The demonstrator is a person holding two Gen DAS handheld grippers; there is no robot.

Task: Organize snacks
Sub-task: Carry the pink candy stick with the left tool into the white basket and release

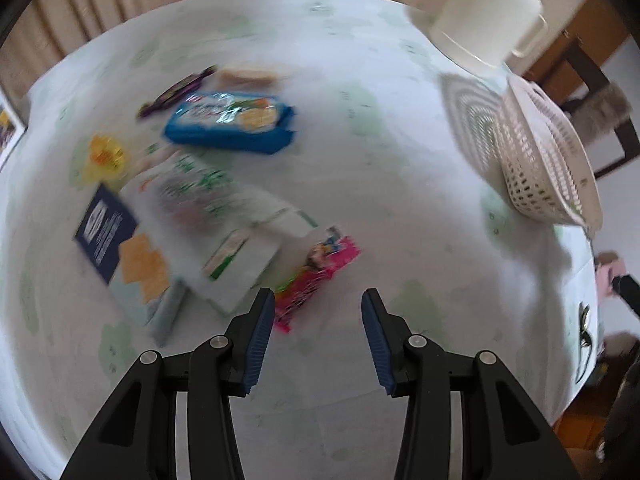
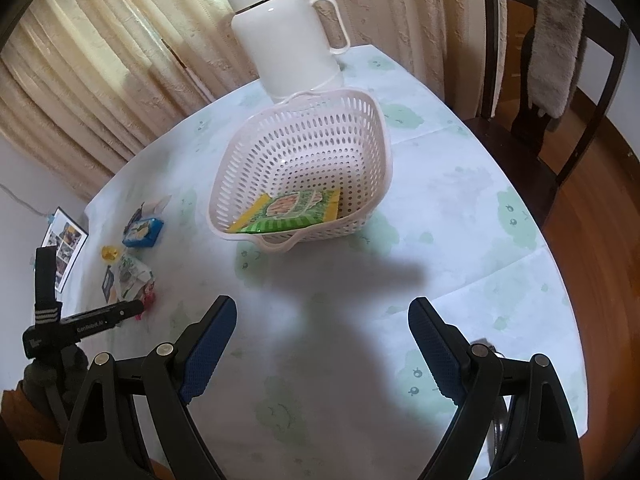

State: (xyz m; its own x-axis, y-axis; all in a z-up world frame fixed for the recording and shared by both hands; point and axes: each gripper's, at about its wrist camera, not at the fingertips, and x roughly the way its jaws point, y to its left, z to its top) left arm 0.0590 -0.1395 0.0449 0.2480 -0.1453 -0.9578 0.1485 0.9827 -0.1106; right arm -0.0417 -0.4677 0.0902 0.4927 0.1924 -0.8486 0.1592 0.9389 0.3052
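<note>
While snacks (image 1: 208, 196) crowd left, bare tablecloth (image 1: 400, 200) stretches toward the basket (image 2: 304, 168).

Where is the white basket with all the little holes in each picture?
Left wrist view: the white perforated plastic basket sits at the right edge, seen from the side.
Right wrist view: the basket is at centre, ahead of the open right gripper, with a green and yellow snack packet inside.
Shared landmark: the white plastic thermos jug stands just behind it.

Cream pleated curtains (image 2: 100, 92) hang behind the cloth-covered table (image 2: 460, 208), a dark wooden chair (image 2: 560, 92) beside it on wood floor (image 2: 592, 216).
</note>
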